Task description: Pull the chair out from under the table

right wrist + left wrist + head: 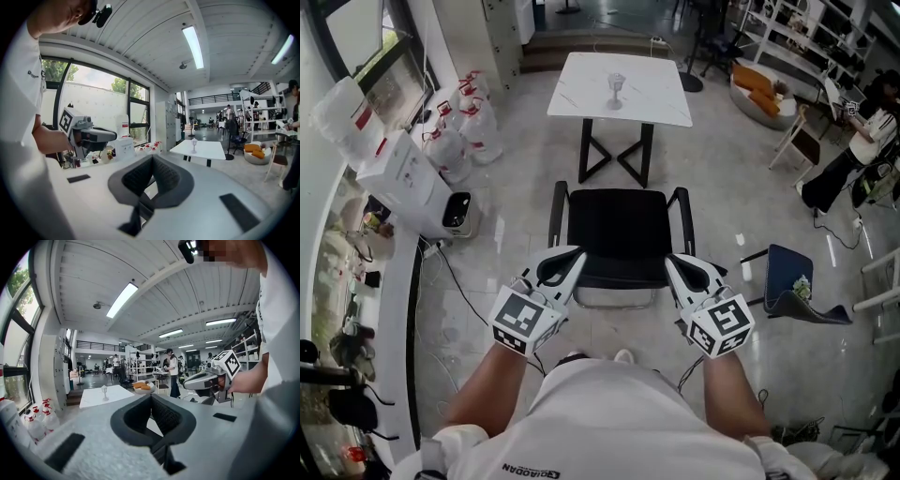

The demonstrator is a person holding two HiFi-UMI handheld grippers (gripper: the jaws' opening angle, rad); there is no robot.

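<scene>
Two grippers hovered at the near edge of the black chair (619, 234), the left gripper (575, 255) at one corner and the right gripper (673, 262) at the other. Each had its jaws pressed together on nothing. The chair stood clear of the white table (581, 94), between it and the person.

Black armchair (619, 234), padded seat, two armrests, thin metal base, upright on the floor. It stands fully clear of the white-topped counter (652, 94), bare floor between them. Counter has black X-frame legs.
</scene>
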